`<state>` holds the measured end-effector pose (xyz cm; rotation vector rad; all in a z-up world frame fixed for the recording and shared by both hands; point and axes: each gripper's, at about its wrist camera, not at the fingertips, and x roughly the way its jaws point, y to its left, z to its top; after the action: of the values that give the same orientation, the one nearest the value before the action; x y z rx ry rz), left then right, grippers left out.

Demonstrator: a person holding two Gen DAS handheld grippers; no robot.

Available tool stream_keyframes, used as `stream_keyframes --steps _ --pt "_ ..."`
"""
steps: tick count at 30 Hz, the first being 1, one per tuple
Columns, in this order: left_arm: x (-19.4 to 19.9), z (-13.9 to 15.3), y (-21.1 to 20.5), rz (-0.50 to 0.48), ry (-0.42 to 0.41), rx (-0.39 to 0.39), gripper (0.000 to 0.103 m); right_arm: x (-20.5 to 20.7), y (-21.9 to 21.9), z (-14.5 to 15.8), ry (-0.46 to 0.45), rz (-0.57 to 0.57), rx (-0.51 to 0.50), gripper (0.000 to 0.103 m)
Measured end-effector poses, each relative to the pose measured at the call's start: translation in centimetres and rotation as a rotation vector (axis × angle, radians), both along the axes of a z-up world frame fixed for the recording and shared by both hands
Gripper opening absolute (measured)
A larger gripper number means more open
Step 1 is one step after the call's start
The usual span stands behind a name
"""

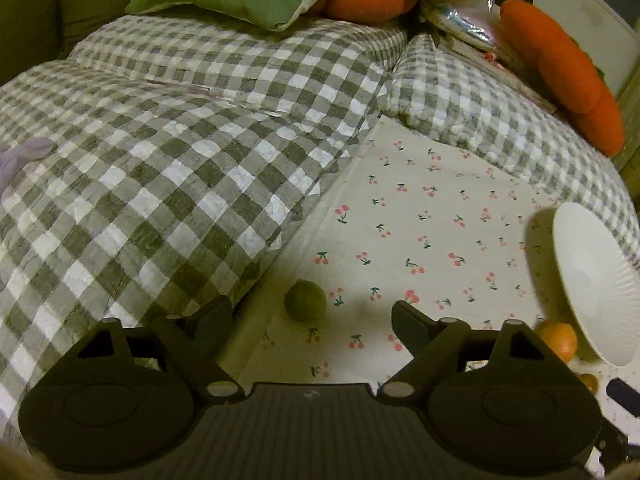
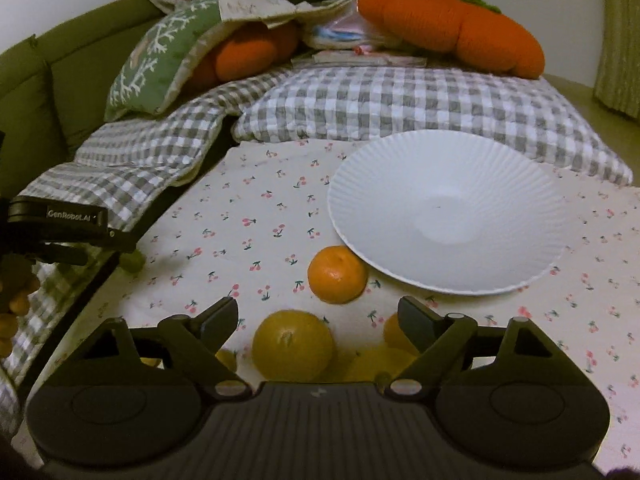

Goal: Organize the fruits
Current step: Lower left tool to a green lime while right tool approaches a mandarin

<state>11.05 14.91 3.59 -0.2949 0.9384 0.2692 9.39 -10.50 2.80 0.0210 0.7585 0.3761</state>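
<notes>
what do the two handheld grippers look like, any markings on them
Both the left gripper and right gripper are matte black: a ribbed flat body, two rounded housings, angled link arms with pale pivot pins. The right wrist view shows white "GenRobot.AI" lettering on the left one's side.
</notes>
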Motion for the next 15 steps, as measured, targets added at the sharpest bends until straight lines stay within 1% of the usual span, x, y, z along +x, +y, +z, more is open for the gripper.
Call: stream_keyframes --steps 4,5,7,10,12,13,14,15 --pt "0.8 -0.6 0.7 0.03 0.003 -0.015 0.066 1.2 0.5 -0.5 0.008 -0.017 -0.004 0.081" --pt "1.1 -0.9 0.9 0.04 0.007 -0.021 0.064 1.5 0.7 -0.7 0.016 -0.016 0.001 0.077" --pt "1.5 -1.4 1.3 0.049 0.016 -0.04 0.06 2.0 1.1 -1.0 0.018 -0.024 -0.014 0.076" --pt "1.8 -1.9 1.5 0.044 0.02 -0.052 0.058 2.5 1.7 -1.6 0.014 -0.035 -0.034 0.072" --pt "2.0 -2.1 1.5 0.042 0.021 -0.059 0.057 2.9 1.8 -1.9 0.017 -0.047 -0.037 0.066" --pt "2.1 -2.3 1.5 0.041 0.023 -0.064 0.054 3.2 1.8 -1.9 0.019 -0.05 -0.032 0.063" --pt "2.2 -2.4 1.6 0.04 0.026 -0.068 0.051 3.4 1.8 -2.0 0.019 -0.055 -0.026 0.058" --pt "2.1 -2.5 1.5 0.038 0.029 -0.071 0.05 3.5 1.7 -2.0 0.02 -0.062 -0.023 0.056"
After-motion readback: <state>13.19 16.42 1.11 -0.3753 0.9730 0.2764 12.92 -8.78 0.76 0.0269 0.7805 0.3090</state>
